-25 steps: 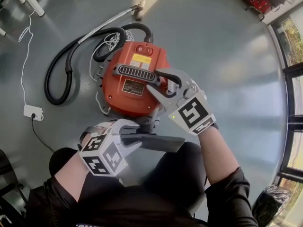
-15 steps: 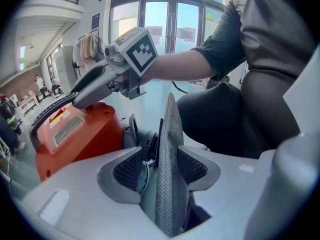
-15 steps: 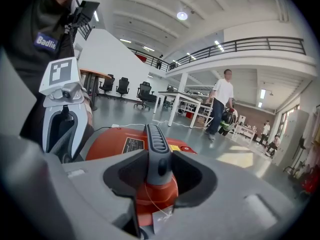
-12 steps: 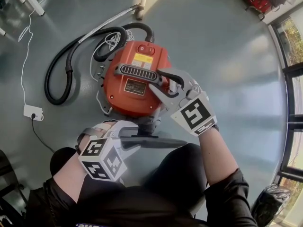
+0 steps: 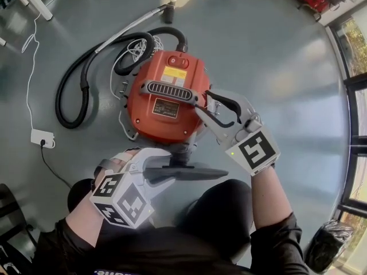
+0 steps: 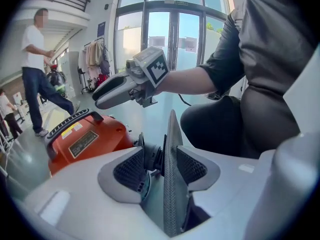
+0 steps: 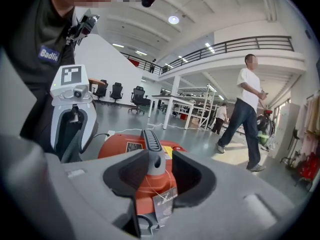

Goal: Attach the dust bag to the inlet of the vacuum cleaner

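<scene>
Two left fingers (image 6: 132, 169) just opened, dust bag (image 6: 172, 184) between, seemingly loose, right fingers (image 7: 125, 175) wide astride handle (image 7: 152, 145)

Grey glossy floor (image 5: 275, 67) with an orange vacuum cleaner (image 5: 163, 105) standing at centre, a black hose (image 5: 84, 99) looped at its 9 o'clock, a metal wand (image 5: 129, 27) lying toward 11 o'clock, a white socket block (image 5: 42, 137) at 8 o'clock, a thin white cable (image 5: 27, 90) running toward 11 o'clock.
</scene>
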`<state>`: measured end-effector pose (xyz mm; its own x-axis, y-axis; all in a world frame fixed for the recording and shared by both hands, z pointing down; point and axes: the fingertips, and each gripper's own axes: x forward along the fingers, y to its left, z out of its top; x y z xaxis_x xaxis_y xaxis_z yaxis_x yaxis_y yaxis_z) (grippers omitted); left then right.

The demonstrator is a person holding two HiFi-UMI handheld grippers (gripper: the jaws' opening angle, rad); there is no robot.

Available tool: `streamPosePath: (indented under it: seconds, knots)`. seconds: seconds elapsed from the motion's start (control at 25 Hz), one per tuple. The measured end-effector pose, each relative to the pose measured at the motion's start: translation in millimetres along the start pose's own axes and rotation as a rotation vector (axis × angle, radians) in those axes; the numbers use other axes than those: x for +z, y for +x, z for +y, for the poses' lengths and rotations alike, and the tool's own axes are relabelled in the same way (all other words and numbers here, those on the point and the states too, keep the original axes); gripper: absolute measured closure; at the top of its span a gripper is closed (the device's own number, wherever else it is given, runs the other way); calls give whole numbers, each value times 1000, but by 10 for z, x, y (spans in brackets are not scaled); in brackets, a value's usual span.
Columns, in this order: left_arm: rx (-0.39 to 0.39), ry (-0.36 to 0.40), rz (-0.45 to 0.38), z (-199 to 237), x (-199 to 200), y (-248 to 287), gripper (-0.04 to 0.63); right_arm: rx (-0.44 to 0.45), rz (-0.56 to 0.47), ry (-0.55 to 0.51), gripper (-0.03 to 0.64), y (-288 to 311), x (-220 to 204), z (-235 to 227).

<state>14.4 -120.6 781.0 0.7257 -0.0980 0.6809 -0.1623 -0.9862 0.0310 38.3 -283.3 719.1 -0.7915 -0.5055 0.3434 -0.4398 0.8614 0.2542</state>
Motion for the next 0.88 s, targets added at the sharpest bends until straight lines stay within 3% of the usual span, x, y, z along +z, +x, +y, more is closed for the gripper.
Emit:
streamPosePath:
  seconds: [0.4,0.56,0.72,0.88]
  knots:
    - [15,-68,-82,126,296,-205,391,-68,-85,145,482,-321,368,83]
    - [35,-92,-89,167,492,-444,403,-85,-42,210,482,-477,494,120]
    - [32,-151,-74,75,714,-779,430,-35,86,237,482,-694,640,305]
    - [49,-190,-62,-18,996,-1206,434,-26,127,303,482,-906,1037,417]
